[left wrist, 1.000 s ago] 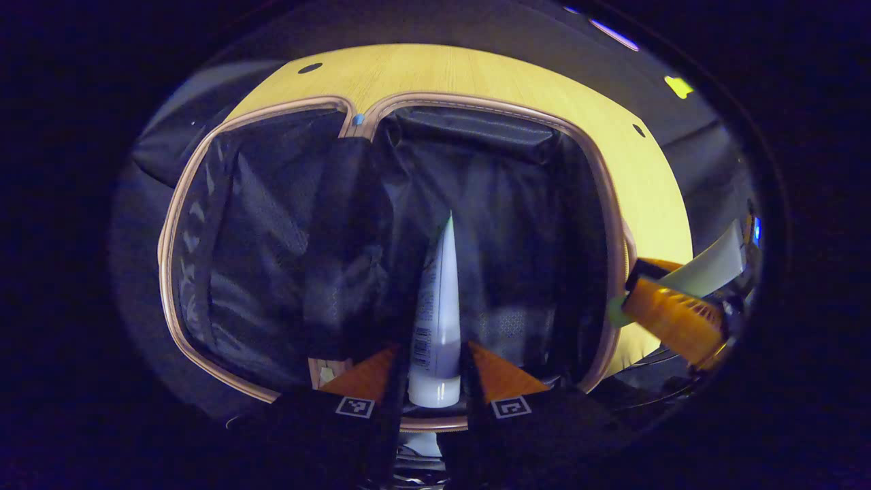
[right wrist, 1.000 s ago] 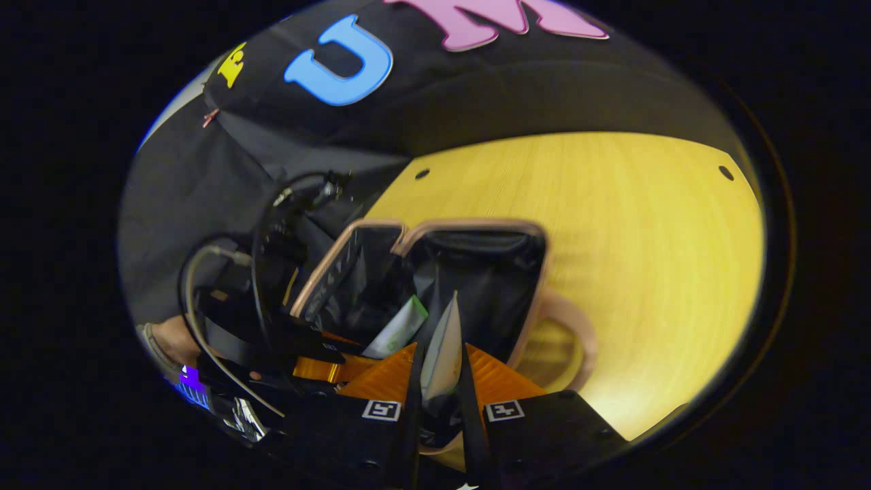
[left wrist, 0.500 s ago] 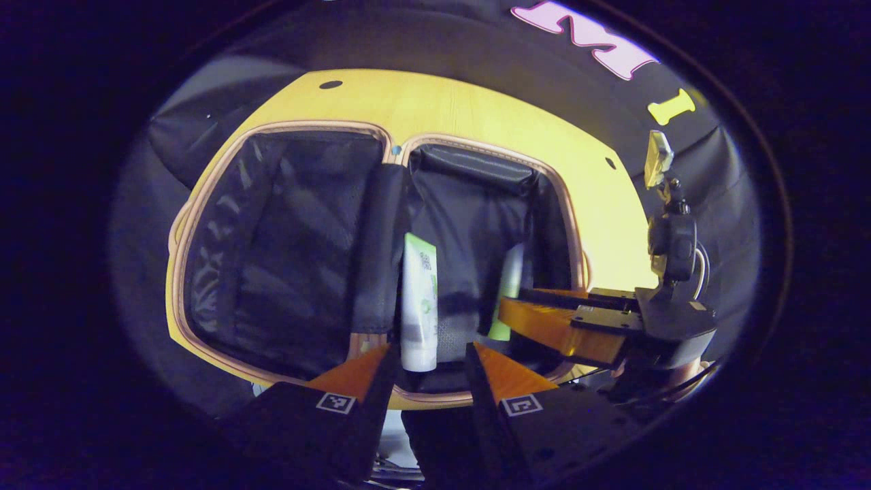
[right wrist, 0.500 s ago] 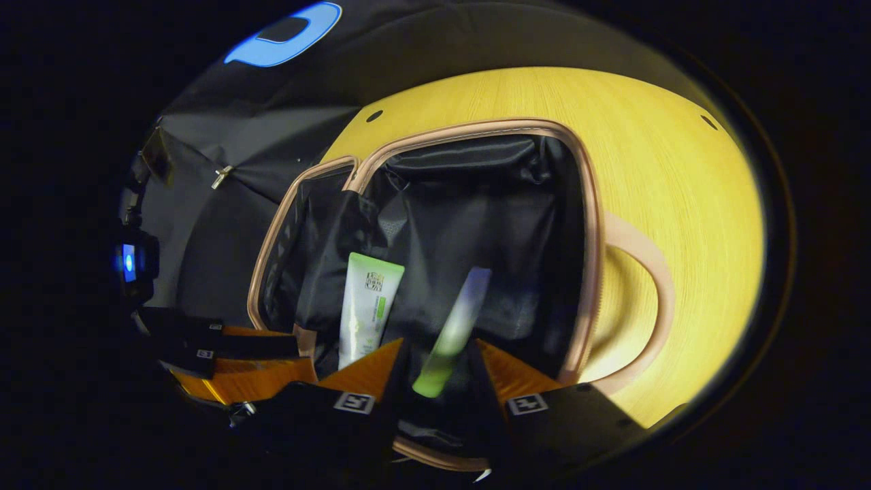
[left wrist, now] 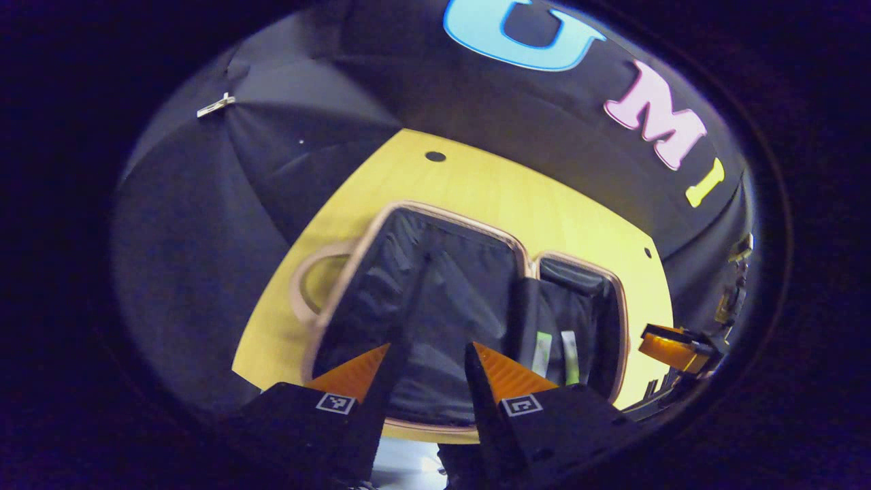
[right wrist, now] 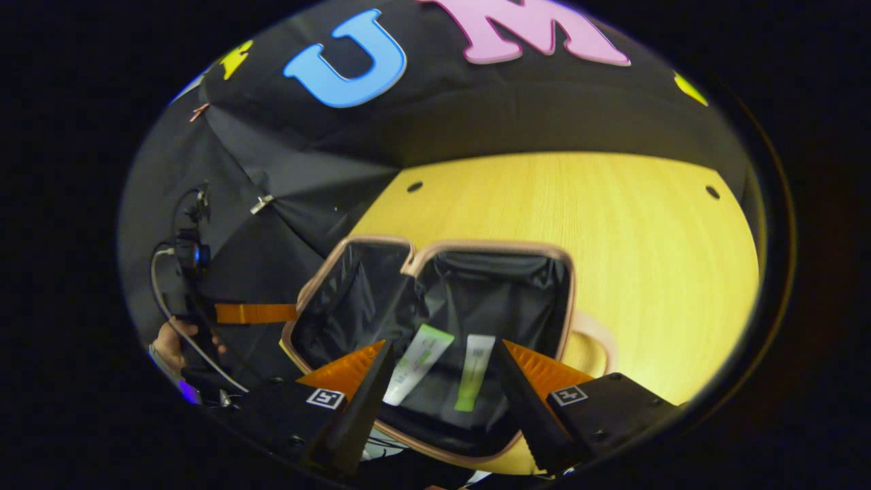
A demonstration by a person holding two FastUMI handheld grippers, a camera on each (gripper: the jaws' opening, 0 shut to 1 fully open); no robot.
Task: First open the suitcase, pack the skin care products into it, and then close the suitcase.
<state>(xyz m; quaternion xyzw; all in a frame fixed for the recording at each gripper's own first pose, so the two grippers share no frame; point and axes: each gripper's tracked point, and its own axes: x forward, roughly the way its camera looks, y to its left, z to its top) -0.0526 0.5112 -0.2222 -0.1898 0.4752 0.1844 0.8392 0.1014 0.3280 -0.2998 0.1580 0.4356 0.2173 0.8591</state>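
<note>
Right gripper view showed the pink-rimmed, black-lined suitcase (right wrist: 476,272) lying open on the yellow wooden table (right wrist: 612,224), its near rim cut off behind the right gripper (right wrist: 442,388), whose fingers stood apart and empty. Two white-and-green skincare tubes (right wrist: 446,364) lay side by side in its right half, their print too small to read. Left gripper view had the left gripper (left wrist: 427,381) spread open and empty over the suitcase's other half.

Open suitcase (left wrist: 435,299) beyond empty, parted tongs (left wrist: 425,371)
</note>
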